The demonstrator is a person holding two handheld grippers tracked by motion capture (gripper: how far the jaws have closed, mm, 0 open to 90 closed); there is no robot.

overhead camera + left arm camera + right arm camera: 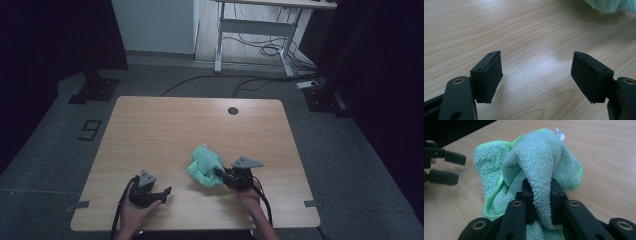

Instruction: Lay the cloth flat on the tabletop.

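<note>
We've got loads of open table (165, 125) across the far half and the whole left side, so a hand could sweep through there with nothing in the way. The one real obstacle is the bunched green cloth (206, 165) near the front middle, with the right gripper (222, 175) clamped onto a fold of it. The left gripper (162, 194) sits near the front edge, jaws spread wide over bare wood, with a clear lane between it and the cloth.

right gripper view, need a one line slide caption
Right gripper pinches a fold of green towel above the wooden table.
</note>
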